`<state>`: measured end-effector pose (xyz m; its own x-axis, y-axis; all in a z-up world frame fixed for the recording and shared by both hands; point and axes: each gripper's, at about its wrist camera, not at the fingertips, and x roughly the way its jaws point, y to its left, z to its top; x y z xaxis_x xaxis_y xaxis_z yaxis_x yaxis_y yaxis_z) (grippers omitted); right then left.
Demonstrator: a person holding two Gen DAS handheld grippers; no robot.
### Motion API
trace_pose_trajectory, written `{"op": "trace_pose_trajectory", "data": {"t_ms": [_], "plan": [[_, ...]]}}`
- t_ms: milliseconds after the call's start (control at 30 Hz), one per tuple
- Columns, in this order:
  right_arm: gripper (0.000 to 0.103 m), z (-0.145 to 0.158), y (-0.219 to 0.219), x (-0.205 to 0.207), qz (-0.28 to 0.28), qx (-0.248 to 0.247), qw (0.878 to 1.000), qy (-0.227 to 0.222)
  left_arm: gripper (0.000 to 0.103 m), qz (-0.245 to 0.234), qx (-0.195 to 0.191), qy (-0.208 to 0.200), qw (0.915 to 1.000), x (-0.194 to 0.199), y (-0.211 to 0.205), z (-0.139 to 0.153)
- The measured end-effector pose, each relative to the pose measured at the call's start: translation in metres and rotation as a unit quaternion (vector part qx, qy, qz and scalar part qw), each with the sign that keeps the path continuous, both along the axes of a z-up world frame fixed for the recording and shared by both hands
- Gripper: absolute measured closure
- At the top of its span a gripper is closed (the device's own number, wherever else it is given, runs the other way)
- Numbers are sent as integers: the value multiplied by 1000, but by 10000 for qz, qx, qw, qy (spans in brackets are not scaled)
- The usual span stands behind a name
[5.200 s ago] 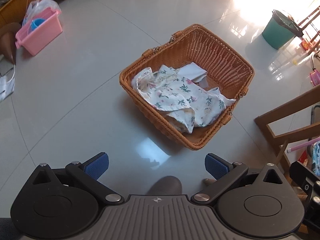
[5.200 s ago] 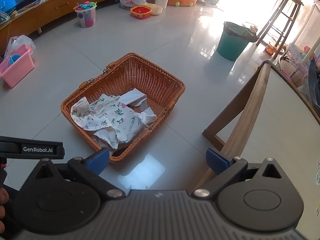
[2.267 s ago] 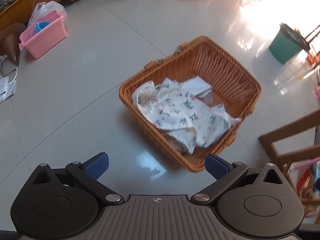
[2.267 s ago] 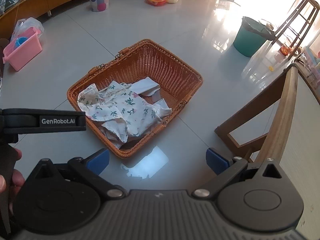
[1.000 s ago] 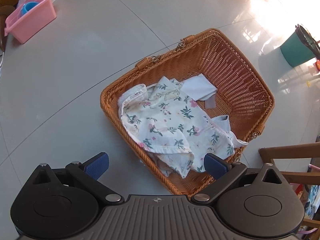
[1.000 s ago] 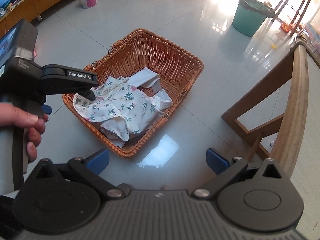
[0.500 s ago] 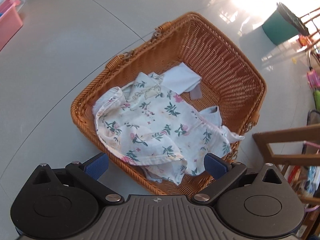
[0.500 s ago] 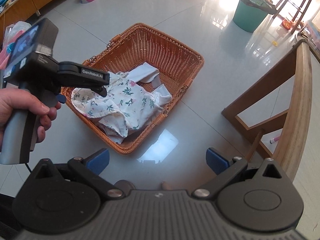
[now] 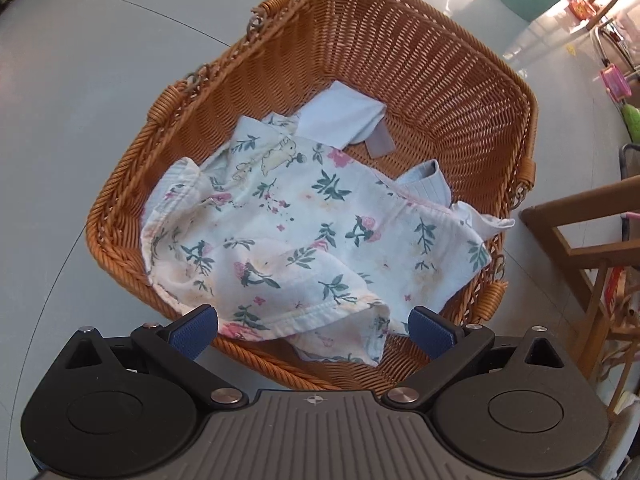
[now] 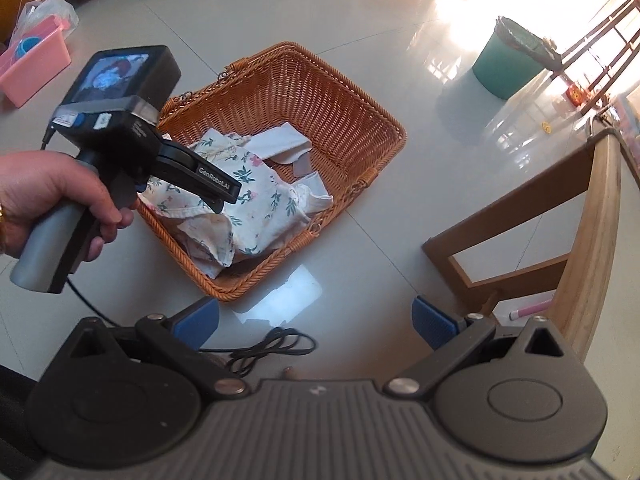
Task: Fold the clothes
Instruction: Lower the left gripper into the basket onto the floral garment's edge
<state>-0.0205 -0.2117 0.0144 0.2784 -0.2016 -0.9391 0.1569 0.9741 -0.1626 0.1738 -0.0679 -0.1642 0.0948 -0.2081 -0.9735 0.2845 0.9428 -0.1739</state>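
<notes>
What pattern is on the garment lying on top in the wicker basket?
The garment is white with green leaf sprigs and pink flowers, clearest in the left wrist view.

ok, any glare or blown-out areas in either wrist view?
Right wrist view: sunlight blows out the upper right, with bright reflections on the glossy floor near the green bin. Left wrist view: only its top edge is overexposed; the floral garment and basket are evenly lit and sharp.

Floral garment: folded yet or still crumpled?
Crumpled: the floral garment lies bunched in the basket, one edge draped over the rim.
</notes>
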Motion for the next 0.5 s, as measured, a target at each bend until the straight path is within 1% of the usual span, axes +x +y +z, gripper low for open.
{"op": "trace_pose_trajectory", "data": {"t_ms": [133,300,400,500], "plan": [[0,-3,-2,1,-45,68,10000,33,1,-215,150,-69,9996,0,-8,-10],[0,-5,1,2,5,48,10000,80,1,-365,368,-208,9984,1,-14,-26],[0,-5,1,2,4,56,9999,125,1,-531,407,-283,9974,1,-18,-35],[0,-6,0,3,-21,103,9998,162,1,-630,498,-251,9965,1,-20,-46]]}}
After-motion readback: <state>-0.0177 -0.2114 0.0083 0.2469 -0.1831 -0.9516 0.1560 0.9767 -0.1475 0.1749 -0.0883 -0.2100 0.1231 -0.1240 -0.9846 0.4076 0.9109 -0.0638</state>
